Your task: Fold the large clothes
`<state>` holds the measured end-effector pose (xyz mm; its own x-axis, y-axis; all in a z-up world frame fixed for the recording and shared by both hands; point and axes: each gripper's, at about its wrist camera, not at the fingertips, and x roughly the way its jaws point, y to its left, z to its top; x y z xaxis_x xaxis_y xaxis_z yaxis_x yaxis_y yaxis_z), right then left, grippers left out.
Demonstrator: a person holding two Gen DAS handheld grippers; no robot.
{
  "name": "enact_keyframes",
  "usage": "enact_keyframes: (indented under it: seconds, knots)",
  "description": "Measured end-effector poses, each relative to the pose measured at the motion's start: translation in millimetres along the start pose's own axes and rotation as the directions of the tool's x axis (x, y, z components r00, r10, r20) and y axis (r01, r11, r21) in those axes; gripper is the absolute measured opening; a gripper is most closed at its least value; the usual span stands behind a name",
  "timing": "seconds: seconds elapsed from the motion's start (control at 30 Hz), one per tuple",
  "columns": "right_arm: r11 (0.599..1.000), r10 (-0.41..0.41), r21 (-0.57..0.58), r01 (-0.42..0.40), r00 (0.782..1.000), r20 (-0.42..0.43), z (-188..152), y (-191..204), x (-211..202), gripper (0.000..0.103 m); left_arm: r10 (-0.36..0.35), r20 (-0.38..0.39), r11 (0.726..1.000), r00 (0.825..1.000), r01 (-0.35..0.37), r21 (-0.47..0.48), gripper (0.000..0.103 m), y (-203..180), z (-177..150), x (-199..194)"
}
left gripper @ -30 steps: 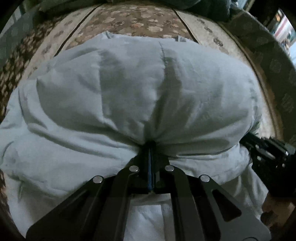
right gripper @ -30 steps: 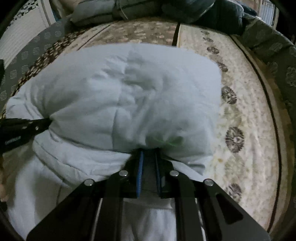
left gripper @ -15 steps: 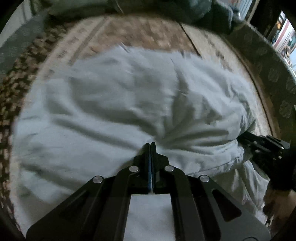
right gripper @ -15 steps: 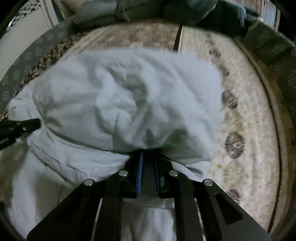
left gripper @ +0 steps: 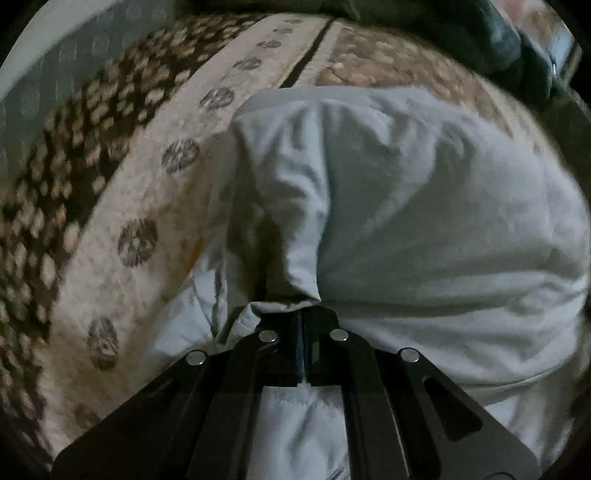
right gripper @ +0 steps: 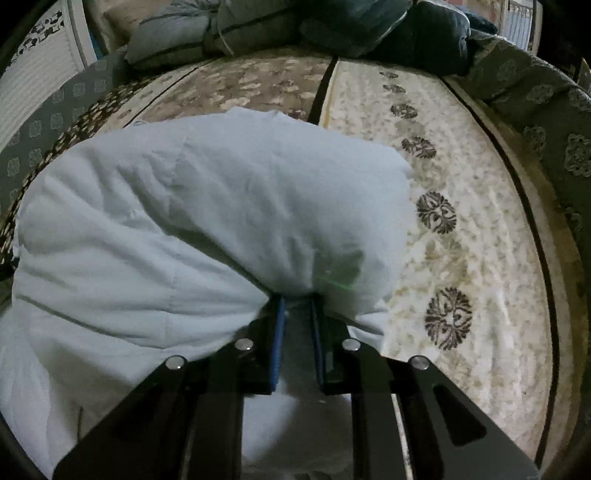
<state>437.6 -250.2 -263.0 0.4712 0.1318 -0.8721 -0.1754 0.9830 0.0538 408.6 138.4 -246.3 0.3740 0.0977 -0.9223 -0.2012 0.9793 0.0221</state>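
A large pale blue-white garment [left gripper: 424, 221] lies on a patterned bedspread, doubled over on itself. My left gripper [left gripper: 302, 314] is shut on a bunched edge of the garment, its jaws nearly touching. In the right wrist view the garment [right gripper: 207, 221] bulges up in a fold in front of my right gripper [right gripper: 297, 301], which is shut on a thick wad of the cloth, with a narrow gap between the blue pads. Neither gripper shows in the other's view.
The bedspread has a cream band with dark rosettes [right gripper: 448, 317] to the right of the garment and a brown floral band [left gripper: 74, 166] to the left. Dark pillows and bedding [right gripper: 332, 26] lie piled at the far end.
The left gripper has swung left with its cloth edge, so the garment now lies to its right. The right gripper has left its view. The right gripper keeps its hold and has moved little.
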Motion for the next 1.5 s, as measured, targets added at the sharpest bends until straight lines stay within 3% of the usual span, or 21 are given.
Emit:
enact_keyframes:
  seconds: [0.1, 0.2, 0.27, 0.43, 0.47, 0.5, 0.57, 0.77, 0.87, 0.97, 1.07, 1.27, 1.37, 1.5]
  knots:
    - [1.000, 0.016, 0.020, -0.016, 1.000, -0.005, 0, -5, -6, 0.015, 0.024, -0.016, 1.000, 1.000, -0.024, 0.014, 0.002, -4, -1, -9]
    - [0.997, 0.051, 0.054, -0.052, 0.998, 0.033, -2, -8, -37, 0.018, -0.024, 0.002, 1.000, 1.000, 0.024, -0.008, 0.002, 2, -12, -46]
    - [0.993, 0.109, 0.032, -0.114, 0.985, 0.135, -11, -5, -93, 0.018, -0.046, 0.030, 0.999, 0.999, 0.046, -0.011, 0.002, 2, -20, -74]
    - [0.982, 0.190, -0.039, -0.186, 0.955, 0.229, -31, 9, -186, 0.022, -0.144, 0.127, 0.990, 0.981, 0.142, 0.018, 0.001, -11, -58, -162]
    - [0.979, 0.205, -0.047, -0.199, 0.947, 0.248, -37, 12, -210, 0.027, -0.162, 0.147, 0.987, 0.976, 0.159, 0.029, 0.007, -16, -69, -182]
    - [0.978, 0.209, -0.048, -0.204, 0.944, 0.255, -41, 13, -223, 0.030, -0.171, 0.163, 0.985, 0.972, 0.167, 0.034, 0.024, -20, -75, -195]
    - [0.973, 0.229, -0.051, -0.223, 0.934, 0.274, -52, 13, -254, 0.038, -0.183, 0.217, 0.983, 0.959, 0.179, 0.040, 0.041, -26, -91, -229]
    - [0.977, 0.211, -0.030, -0.211, 0.937, 0.280, -99, 8, -313, 0.038, -0.231, 0.232, 0.973, 0.945, 0.225, 0.052, 0.044, -29, -128, -284]
    - [0.965, 0.256, -0.005, -0.264, 0.932, 0.258, -125, -1, -330, 0.038, -0.210, 0.247, 0.978, 0.946, 0.199, 0.069, 0.065, -25, -152, -305]
    - [0.964, 0.258, 0.006, -0.268, 0.935, 0.242, -147, -4, -335, 0.040, -0.205, 0.258, 0.979, 0.944, 0.194, 0.068, 0.076, -12, -171, -313]
    - [0.956, 0.271, 0.055, -0.288, 0.939, 0.213, -176, -9, -332, 0.049, -0.195, 0.219, 0.981, 0.956, 0.189, 0.051, 0.077, 1, -190, -303]
    - [0.950, 0.244, 0.155, -0.272, 0.953, 0.181, -213, -17, -312, 0.050, -0.147, 0.241, 0.989, 0.959, 0.141, 0.042, 0.084, 31, -222, -274]
    - [0.948, 0.207, 0.206, -0.241, 0.963, 0.173, -223, -18, -295, 0.050, -0.168, 0.227, 0.986, 0.959, 0.164, 0.035, 0.085, 45, -232, -253]
    - [0.983, 0.109, 0.122, -0.135, 0.974, 0.196, -231, 1, -282, 0.050, -0.109, 0.205, 0.994, 0.973, 0.103, 0.038, 0.088, 59, -238, -228]
